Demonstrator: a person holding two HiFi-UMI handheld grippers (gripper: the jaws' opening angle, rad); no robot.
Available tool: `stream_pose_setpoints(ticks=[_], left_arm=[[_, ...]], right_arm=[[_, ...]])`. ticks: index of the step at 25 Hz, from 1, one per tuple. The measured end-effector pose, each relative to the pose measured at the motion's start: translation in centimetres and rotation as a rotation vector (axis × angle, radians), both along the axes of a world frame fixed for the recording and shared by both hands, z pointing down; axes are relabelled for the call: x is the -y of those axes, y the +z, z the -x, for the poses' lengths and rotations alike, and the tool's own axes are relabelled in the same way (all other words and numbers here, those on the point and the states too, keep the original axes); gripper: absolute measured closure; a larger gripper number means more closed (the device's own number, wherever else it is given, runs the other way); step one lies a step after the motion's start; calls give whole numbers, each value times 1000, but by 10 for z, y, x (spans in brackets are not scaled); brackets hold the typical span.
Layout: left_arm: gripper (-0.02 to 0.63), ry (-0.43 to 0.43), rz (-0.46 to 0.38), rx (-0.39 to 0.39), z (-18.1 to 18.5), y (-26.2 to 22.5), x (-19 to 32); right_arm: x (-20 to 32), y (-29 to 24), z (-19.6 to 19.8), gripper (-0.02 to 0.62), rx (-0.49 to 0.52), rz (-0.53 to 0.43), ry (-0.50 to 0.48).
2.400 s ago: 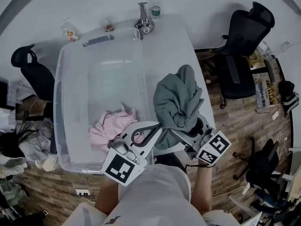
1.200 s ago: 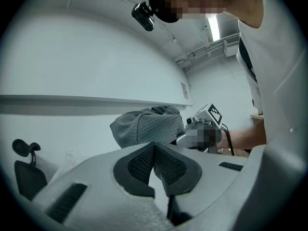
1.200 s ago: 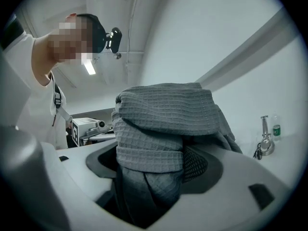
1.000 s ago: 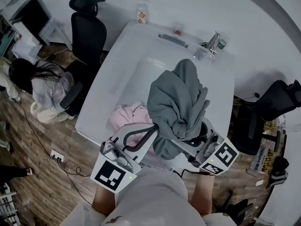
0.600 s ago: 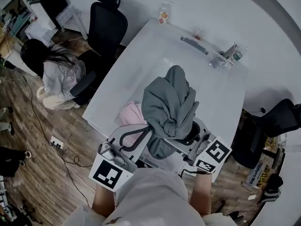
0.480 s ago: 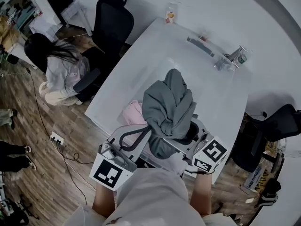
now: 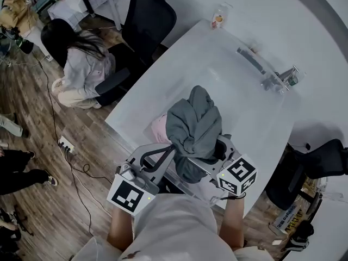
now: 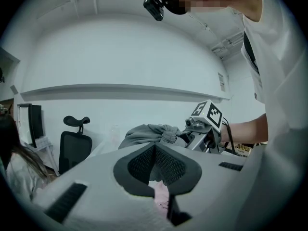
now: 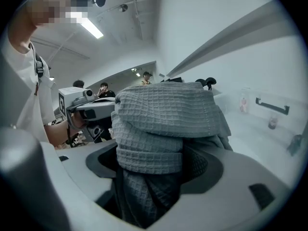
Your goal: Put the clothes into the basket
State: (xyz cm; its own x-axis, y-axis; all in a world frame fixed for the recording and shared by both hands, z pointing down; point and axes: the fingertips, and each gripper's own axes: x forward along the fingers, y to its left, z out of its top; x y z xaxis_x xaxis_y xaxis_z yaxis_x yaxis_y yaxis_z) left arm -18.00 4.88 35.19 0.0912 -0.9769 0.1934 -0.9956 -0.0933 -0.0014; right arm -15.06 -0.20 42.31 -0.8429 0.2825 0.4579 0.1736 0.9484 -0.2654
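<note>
A bundled grey waffle-knit garment (image 7: 193, 128) hangs above the near end of the clear plastic basket (image 7: 209, 75). A pink garment (image 7: 158, 128) lies inside the basket, just left of the grey one. My right gripper (image 7: 205, 152) is shut on the grey garment, and the cloth fills the space between its pads (image 9: 154, 163). My left gripper (image 7: 173, 148) comes in from the left with its jaws nearly together at the bundle's lower edge. In the left gripper view a thin fold of grey cloth shows between the left gripper's pads (image 8: 156, 153).
The basket stands on a white table (image 7: 266, 124) with a bottle (image 7: 218, 19), a dark handle (image 7: 250, 58) and a metal fitting (image 7: 280, 80) at its far side. Black chairs (image 7: 149, 12) (image 7: 321, 162), a seated person (image 7: 81, 69) and floor cables (image 7: 68, 145) surround it.
Both grippers have sunk toward the basket with the grey garment between them, and the head view has swung round. Neither grip has changed.
</note>
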Motion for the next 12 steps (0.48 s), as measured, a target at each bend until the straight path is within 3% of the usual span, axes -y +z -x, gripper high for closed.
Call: stream_pose_setpoints(ticks=[12], left_arm=[[600, -63, 26, -47, 29, 23, -14]], right_arm=[[-19, 65, 26, 253, -211, -56, -113]])
